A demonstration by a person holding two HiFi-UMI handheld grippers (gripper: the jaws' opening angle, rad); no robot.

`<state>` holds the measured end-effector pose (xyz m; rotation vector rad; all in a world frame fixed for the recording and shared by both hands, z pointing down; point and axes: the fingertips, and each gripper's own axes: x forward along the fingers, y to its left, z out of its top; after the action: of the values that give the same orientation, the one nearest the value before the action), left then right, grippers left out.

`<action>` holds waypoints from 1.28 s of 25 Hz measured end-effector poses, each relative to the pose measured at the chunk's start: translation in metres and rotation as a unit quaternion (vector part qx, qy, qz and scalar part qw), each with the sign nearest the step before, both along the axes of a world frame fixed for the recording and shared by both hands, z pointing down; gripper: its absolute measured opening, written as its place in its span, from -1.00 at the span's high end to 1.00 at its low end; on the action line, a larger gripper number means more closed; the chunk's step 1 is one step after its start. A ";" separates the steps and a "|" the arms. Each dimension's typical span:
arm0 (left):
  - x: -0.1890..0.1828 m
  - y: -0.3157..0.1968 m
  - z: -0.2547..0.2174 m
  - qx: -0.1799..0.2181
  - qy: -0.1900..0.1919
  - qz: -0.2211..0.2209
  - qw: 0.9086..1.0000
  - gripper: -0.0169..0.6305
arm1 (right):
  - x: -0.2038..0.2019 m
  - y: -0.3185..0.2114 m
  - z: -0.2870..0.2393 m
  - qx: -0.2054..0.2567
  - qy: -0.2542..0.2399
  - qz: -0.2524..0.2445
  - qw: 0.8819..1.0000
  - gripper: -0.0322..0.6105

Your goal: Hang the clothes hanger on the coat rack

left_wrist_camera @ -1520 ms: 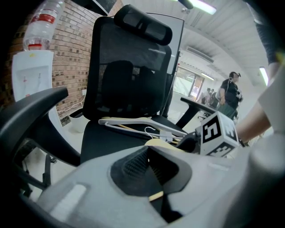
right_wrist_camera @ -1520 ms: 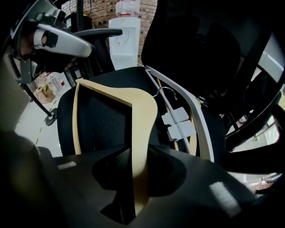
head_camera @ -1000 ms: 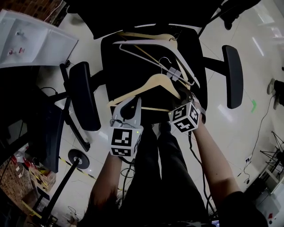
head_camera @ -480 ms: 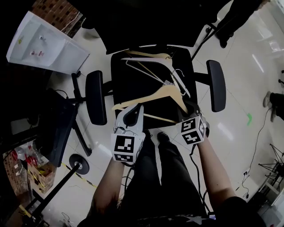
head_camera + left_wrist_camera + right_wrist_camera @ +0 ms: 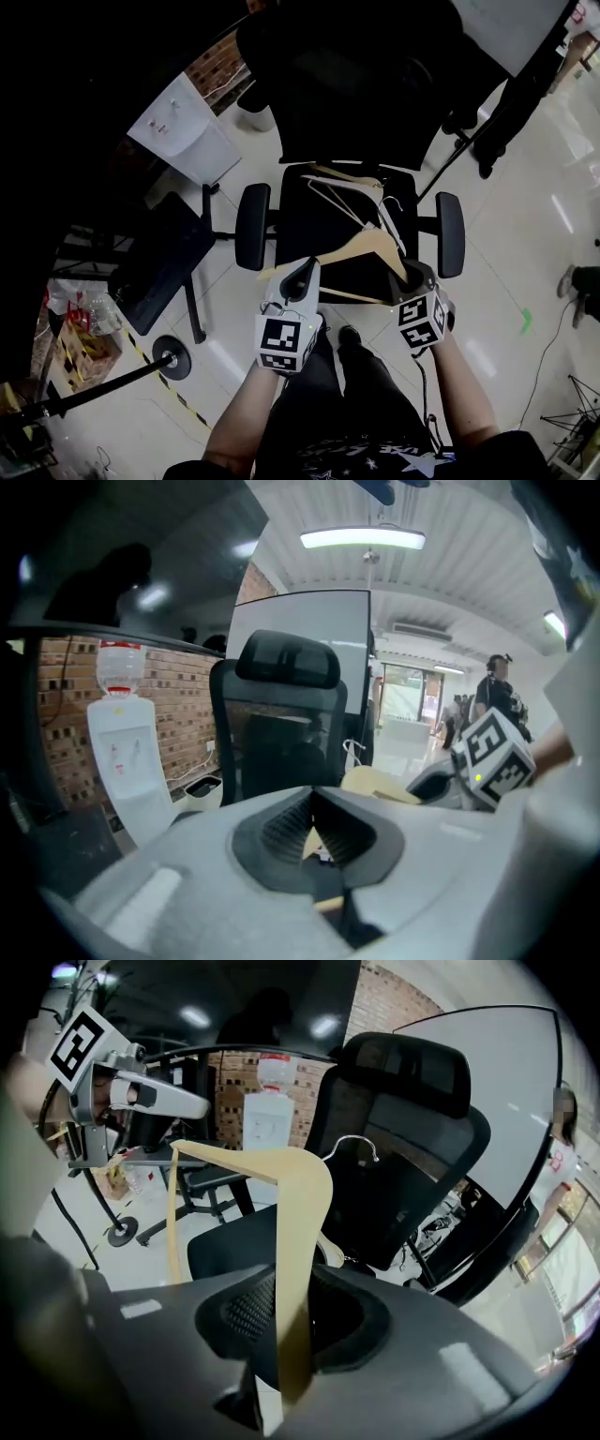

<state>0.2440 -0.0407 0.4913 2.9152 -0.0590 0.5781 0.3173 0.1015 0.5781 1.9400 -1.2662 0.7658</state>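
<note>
Tan hanger (image 5: 361,247); black chair (image 5: 366,103)

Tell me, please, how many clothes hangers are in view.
3: a wooden hanger gripped by the left gripper and right gripper; a white hanger on the chair seat; a second wooden hanger behind it. Others may be hidden.

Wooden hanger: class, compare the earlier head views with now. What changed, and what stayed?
The left claw and right claw have raised the wooden hanger off the chair seat. Each stays clamped on one end; the other hangers remain on the seat.
</note>
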 end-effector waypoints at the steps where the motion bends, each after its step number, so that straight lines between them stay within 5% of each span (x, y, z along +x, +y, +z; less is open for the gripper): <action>1: -0.005 -0.002 -0.010 0.000 0.005 -0.010 1.000 0.93 | -0.002 -0.003 -0.007 0.004 0.003 -0.013 1.000 0.61; 10: -0.067 -0.017 -0.088 0.044 0.053 -0.106 0.992 0.93 | -0.031 -0.044 -0.068 0.049 0.037 -0.123 0.991 0.61; 15: -0.118 -0.033 -0.112 0.064 0.069 -0.189 0.977 0.93 | -0.060 -0.096 -0.101 0.086 0.061 -0.207 0.973 0.61; 23: -0.210 -0.031 -0.136 0.073 0.076 -0.314 0.944 0.93 | -0.139 -0.135 -0.112 0.107 0.055 -0.343 0.932 0.61; 32: -0.335 -0.032 -0.156 0.109 0.061 -0.459 0.879 0.93 | -0.276 -0.195 -0.126 0.147 0.032 -0.492 0.857 0.61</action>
<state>-0.0914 -0.0730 0.3349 2.6404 -1.4612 0.2125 0.0412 -0.0934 0.4523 1.1948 -2.1222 -0.0320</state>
